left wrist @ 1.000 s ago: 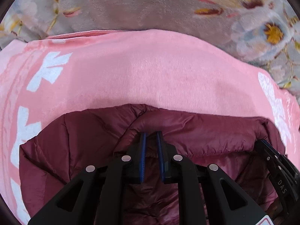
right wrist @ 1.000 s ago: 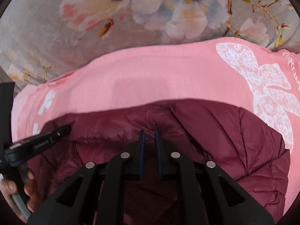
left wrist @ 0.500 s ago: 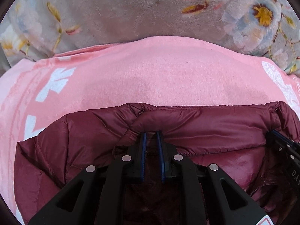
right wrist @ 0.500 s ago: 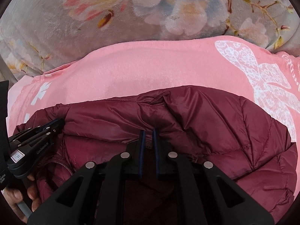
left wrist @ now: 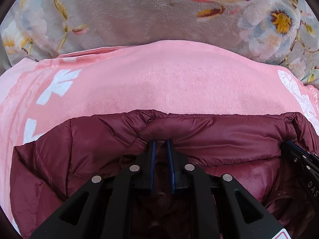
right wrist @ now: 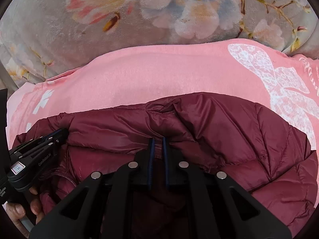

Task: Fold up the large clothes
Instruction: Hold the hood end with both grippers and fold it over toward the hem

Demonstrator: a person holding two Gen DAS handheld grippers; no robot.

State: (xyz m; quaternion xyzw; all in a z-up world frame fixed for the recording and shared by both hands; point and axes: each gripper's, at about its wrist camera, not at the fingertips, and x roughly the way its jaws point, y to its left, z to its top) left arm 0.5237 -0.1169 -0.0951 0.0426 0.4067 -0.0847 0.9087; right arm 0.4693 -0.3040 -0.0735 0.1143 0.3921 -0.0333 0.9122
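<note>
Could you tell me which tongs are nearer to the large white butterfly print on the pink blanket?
Right. The right tongs grip the maroon jacket beside the butterfly print; the left tongs grip farther away.

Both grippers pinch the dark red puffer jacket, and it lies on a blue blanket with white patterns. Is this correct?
Not quite. The blanket is pink, not blue, as both wrist views show. The rest holds: the left gripper and right gripper each pinch the dark red puffer jacket.
</note>
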